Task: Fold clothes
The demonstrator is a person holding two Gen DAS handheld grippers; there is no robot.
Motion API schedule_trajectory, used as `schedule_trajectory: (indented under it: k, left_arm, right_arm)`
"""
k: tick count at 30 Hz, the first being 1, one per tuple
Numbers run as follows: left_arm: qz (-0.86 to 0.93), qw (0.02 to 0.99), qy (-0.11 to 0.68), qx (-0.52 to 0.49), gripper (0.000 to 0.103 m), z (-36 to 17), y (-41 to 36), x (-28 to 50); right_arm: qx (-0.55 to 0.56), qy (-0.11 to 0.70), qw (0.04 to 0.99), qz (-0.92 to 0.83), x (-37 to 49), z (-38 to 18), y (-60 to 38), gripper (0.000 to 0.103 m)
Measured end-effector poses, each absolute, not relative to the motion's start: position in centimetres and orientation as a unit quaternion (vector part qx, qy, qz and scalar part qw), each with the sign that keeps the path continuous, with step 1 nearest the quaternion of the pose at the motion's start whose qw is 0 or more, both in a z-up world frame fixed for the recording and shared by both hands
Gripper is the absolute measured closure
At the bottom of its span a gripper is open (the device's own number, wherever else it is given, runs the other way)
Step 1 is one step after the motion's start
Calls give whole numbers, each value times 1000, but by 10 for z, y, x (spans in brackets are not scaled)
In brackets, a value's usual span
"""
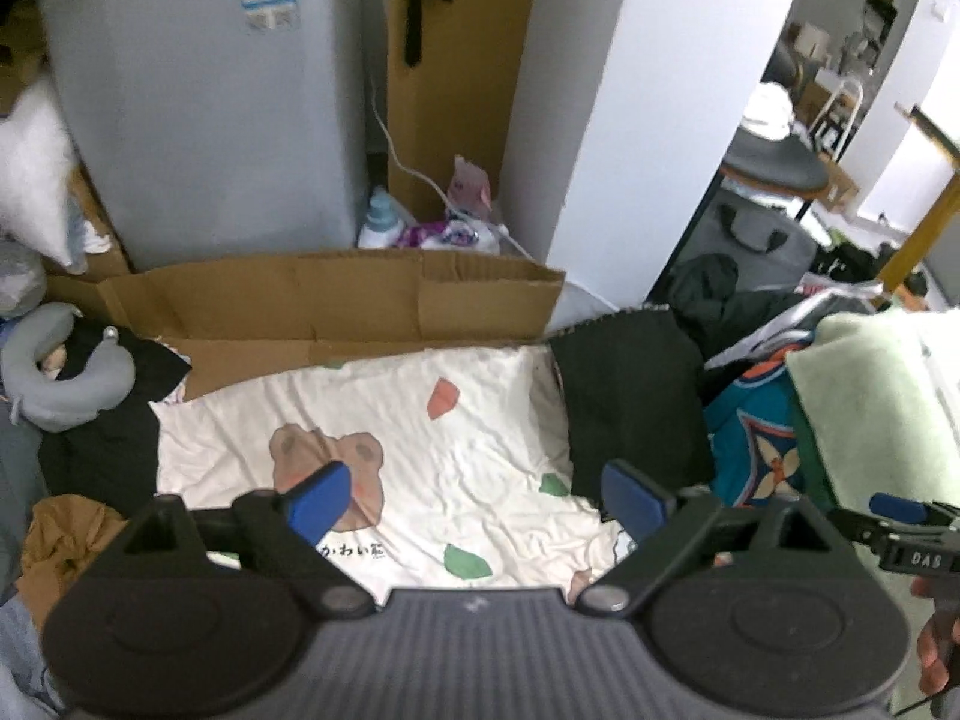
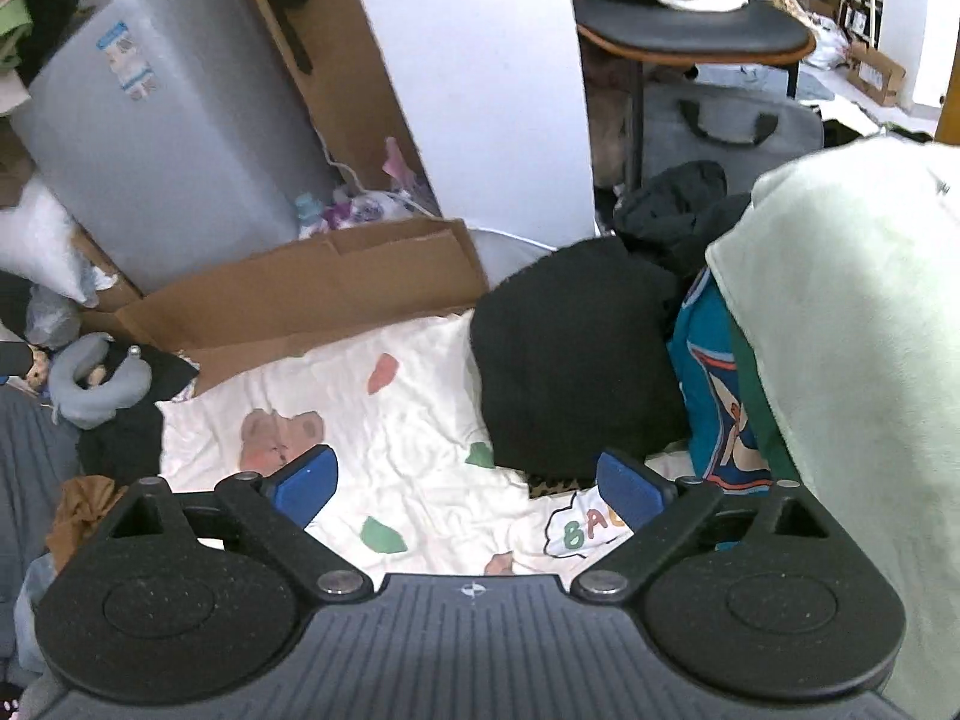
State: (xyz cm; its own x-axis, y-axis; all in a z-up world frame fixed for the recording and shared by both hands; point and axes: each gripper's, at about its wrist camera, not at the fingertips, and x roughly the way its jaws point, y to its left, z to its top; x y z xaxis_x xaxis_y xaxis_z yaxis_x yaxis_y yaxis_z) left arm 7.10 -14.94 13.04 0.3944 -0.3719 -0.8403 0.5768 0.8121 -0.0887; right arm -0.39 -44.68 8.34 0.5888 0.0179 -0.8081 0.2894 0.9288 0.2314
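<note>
Left tongs (image 1: pixel 474 504): blue pads spread wide, nothing between them, held above the sheet.
Right tongs (image 2: pixel 471 489): pads likewise wide apart and empty; in the left view only one blue tip and a black arm show at the right edge.
Sheet (image 1: pixel 432 438): white, printed with a bear and coloured patches, lying spread and wrinkled; its near edge is hidden behind the tongs' bodies.
Black garment (image 2: pixel 570 360): a folded dark piece lying on the sheet's right side; its far edge merges with other dark clothes behind, so its outline is hard to read.
Green cloth (image 2: pixel 852 312): pale, close to the lens, cut off by the right edge, covering part of a teal garment (image 2: pixel 708 384).
Cardboard (image 1: pixel 336 300): flattened box behind the sheet.
Neck pillow (image 1: pixel 66 372): grey, at left, partly on dark fabric.
Hand (image 1: pixel 933 654): only a sliver shows at the lower right corner.
</note>
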Motion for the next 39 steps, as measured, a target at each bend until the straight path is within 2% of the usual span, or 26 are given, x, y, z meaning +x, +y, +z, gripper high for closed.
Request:
schedule_trajectory:
  k: [10, 16, 22, 39]
  left_arm:
    - [-282, 862, 407, 105, 5, 171, -81, 46]
    - [-269, 864, 418, 81, 5, 161, -41, 38]
    - [-235, 881, 406, 62, 5, 156, -3, 25]
    - [-190, 892, 409, 28, 4, 112, 46, -33]
  right_arm:
    - [146, 444, 882, -58, -13, 125, -398, 5]
    - [133, 428, 891, -70, -19, 135, -368, 5]
    - [173, 417, 890, -62, -31, 133, -345, 5]
    - [121, 409, 903, -47, -69, 113, -287, 5]
